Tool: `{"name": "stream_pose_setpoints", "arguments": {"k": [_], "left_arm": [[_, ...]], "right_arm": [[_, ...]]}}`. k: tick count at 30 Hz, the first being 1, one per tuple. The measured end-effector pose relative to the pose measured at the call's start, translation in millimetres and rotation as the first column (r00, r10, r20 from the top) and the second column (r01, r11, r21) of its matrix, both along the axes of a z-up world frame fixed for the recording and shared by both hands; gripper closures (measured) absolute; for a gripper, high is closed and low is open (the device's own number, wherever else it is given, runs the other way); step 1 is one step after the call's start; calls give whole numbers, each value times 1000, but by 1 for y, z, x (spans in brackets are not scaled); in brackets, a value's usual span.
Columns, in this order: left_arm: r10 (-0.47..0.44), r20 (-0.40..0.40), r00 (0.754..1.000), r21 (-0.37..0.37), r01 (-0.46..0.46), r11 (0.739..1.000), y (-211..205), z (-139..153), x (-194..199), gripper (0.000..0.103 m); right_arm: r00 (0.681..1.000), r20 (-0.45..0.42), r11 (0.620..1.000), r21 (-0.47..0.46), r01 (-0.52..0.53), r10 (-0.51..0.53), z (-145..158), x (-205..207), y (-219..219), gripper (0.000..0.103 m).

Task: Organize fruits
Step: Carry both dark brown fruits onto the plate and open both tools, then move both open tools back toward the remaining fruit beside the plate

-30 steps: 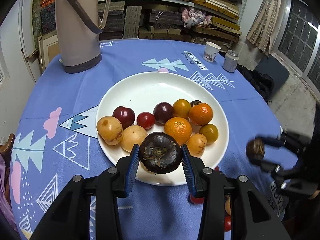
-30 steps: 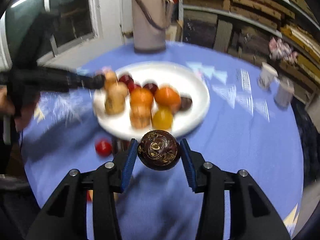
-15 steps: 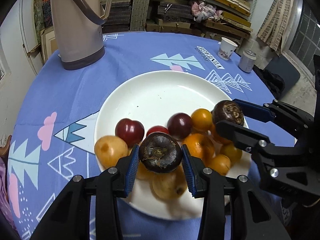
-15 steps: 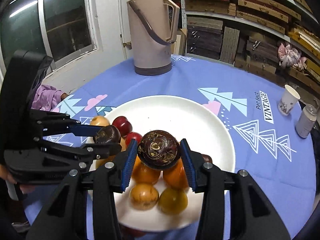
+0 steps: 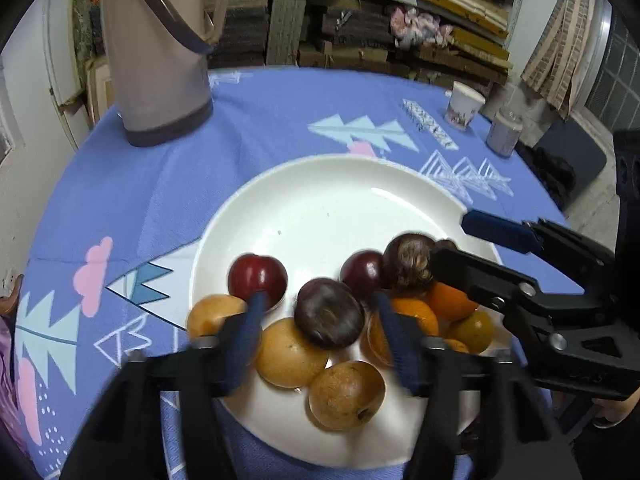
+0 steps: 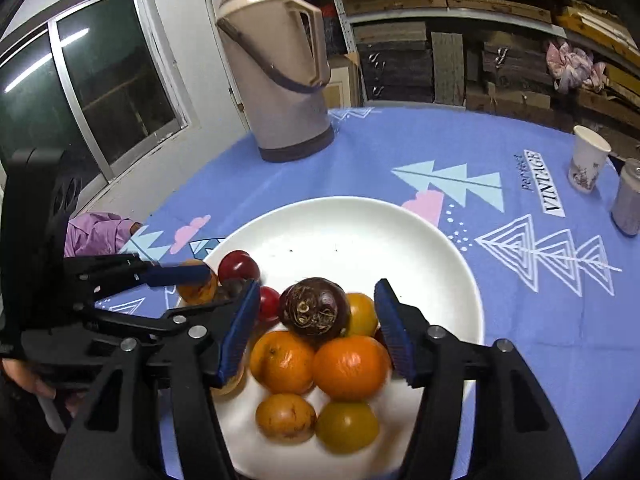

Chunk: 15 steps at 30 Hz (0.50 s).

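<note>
Jaws of the left gripper [image 5: 320, 312] are opening, its blue pads standing clear on both sides of a dark purple round fruit [image 5: 329, 314] that sits atop the yellow-brown fruits [image 5: 290, 354] at the near side of the white round plate [image 5: 320, 200]. Beside it lies a red plum [image 5: 258, 280]. The right gripper [image 6: 316, 316] is spreading too, its blue-padded fingers [image 6: 394, 332] apart from a dark brown wrinkled round fruit [image 6: 314, 312], which rests on two oranges [image 6: 350, 368] in the same pile. The plate stands on a blue patterned tablecloth [image 6: 400, 140]; farther off are a tall beige thermos jug [image 6: 276, 68], a paper cup [image 6: 588, 164] and a can [image 6: 628, 204].
</note>
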<state>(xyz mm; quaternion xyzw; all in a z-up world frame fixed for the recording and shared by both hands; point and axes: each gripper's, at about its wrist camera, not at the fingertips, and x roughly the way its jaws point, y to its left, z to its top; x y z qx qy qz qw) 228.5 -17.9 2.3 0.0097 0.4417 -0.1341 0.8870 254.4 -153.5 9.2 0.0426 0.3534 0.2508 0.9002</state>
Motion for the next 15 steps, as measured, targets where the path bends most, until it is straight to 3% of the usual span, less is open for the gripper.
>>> {"name": "stream_pose_setpoints", "arguments": {"k": [3, 8, 15], "left_arm": [[-9, 33, 999, 14, 8, 1000, -1, 10, -12, 37], [-16, 47, 999, 13, 16, 1000, 2, 16, -42, 34], [1, 26, 1000, -22, -1, 1000, 14, 6, -90, 20]], "right_arm": [[1000, 18, 1000, -9, 5, -5, 9, -20, -10, 42], [997, 66, 999, -2, 41, -41, 15, -72, -36, 20], [999, -41, 1000, 1, 19, -19, -15, -141, -56, 16]]}}
